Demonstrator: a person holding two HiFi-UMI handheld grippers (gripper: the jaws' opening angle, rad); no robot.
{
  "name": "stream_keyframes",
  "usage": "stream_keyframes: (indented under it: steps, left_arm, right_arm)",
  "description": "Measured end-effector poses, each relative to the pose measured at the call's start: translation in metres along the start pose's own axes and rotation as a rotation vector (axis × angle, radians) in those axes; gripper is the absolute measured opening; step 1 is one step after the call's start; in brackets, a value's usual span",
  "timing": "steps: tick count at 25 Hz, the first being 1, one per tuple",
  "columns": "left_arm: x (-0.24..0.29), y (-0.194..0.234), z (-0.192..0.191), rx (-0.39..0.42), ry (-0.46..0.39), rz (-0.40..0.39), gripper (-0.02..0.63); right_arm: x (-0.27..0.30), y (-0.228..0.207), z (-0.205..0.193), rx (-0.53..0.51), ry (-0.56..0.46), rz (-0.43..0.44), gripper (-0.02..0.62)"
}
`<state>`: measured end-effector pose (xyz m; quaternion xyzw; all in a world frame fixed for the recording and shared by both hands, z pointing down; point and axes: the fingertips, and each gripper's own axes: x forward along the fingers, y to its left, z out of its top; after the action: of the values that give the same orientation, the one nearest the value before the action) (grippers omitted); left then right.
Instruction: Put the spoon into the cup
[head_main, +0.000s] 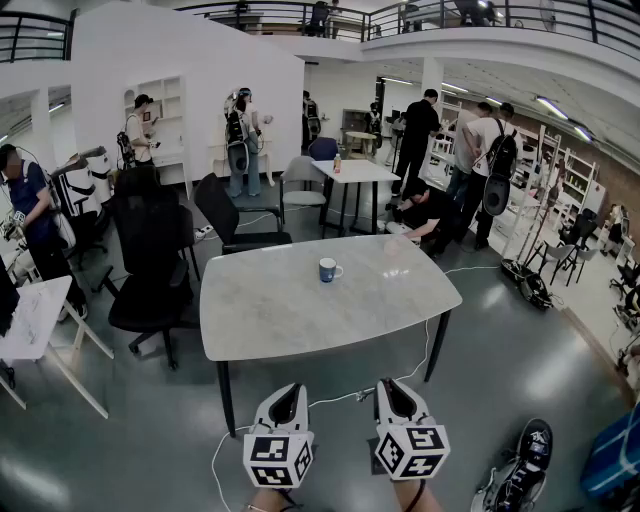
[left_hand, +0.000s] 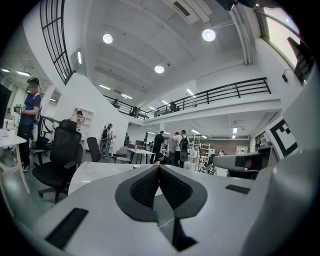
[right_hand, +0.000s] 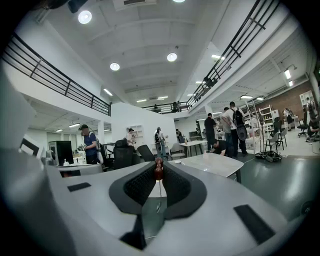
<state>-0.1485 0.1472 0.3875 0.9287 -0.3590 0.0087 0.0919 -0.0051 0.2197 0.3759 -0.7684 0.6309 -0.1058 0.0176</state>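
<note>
A blue cup (head_main: 329, 269) with a white rim stands upright on the far middle of the pale marble table (head_main: 280, 320). Both grippers hang over the floor in front of the table's near edge, well short of the cup. My right gripper (head_main: 388, 383) (right_hand: 158, 169) is shut on a small spoon (right_hand: 158, 170). Its reddish-brown handle end sticks up between the pad tips, and a thin metal stem hangs down behind them. My left gripper (head_main: 290, 388) (left_hand: 159, 168) is shut with its pads touching and nothing between them.
Black office chairs (head_main: 150, 270) stand at the table's left and far-left corner. A white cable (head_main: 330, 400) trails on the floor under the grippers. A white side table (head_main: 30, 320) is at the left, a shoe (head_main: 527, 462) at the lower right. Several people stand further back.
</note>
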Motion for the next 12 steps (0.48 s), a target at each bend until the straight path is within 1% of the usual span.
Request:
stream_keyframes:
  steps: [4,7,12]
  left_arm:
    - [-0.008,0.01,-0.002,-0.002,0.003,0.002,0.018]
    - [-0.013,0.017,-0.002,0.0,0.002,0.0,0.018]
    - [-0.016,0.026,0.0,0.016,0.001,-0.015,0.018]
  right_arm:
    - [-0.001,0.012,-0.003,0.005,-0.003,0.003,0.063]
    - [0.0,0.019,-0.006,0.035,0.002,0.01,0.063]
    - [0.001,0.027,-0.007,0.042,-0.008,-0.008,0.063]
